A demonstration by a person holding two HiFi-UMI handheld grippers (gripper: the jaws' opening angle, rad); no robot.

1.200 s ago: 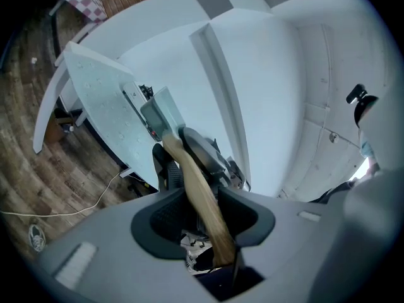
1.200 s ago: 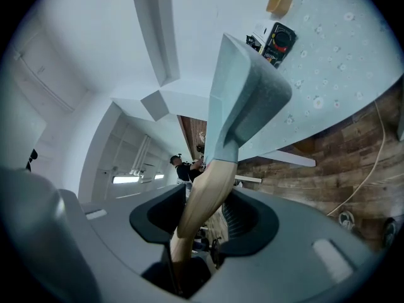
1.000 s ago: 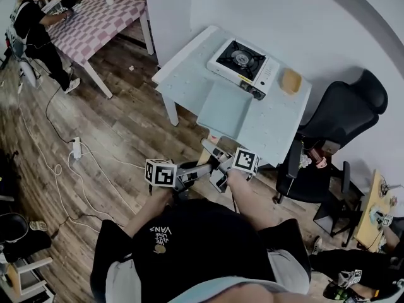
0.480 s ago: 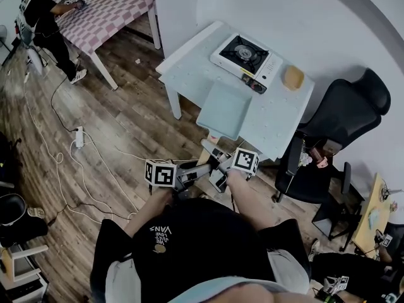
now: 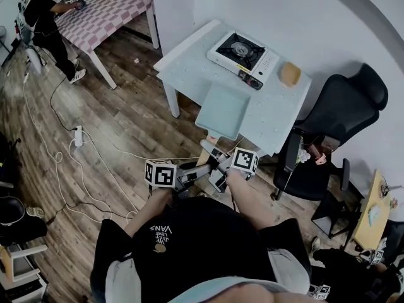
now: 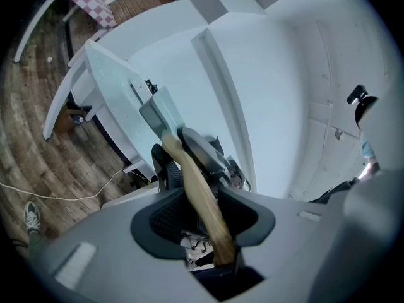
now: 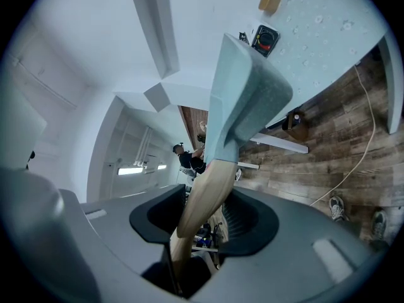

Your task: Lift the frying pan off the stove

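Observation:
A pale blue square frying pan (image 5: 222, 109) hangs level over the near part of the white table (image 5: 189, 68), clear of the portable gas stove (image 5: 243, 52) at the table's back. Its wooden handle (image 5: 208, 149) runs back to both grippers. In the left gripper view, my left gripper (image 6: 201, 216) is shut on the handle (image 6: 196, 188), with the pan (image 6: 120, 87) seen edge-on. My right gripper (image 7: 202, 216) is also shut on the handle (image 7: 205, 194), just behind the pan (image 7: 243, 100). The stove's burner (image 7: 265, 38) is bare.
A yellow sponge (image 5: 290, 74) lies right of the stove. A black office chair (image 5: 341, 115) stands at the table's right. Cables and a power strip (image 5: 78, 137) lie on the wooden floor. A person (image 5: 44, 24) stands at a checkered table (image 5: 107, 14) far left.
The pan, held by both grippers, has drawn a little farther from the stove toward me. The grip on the handle is unchanged.

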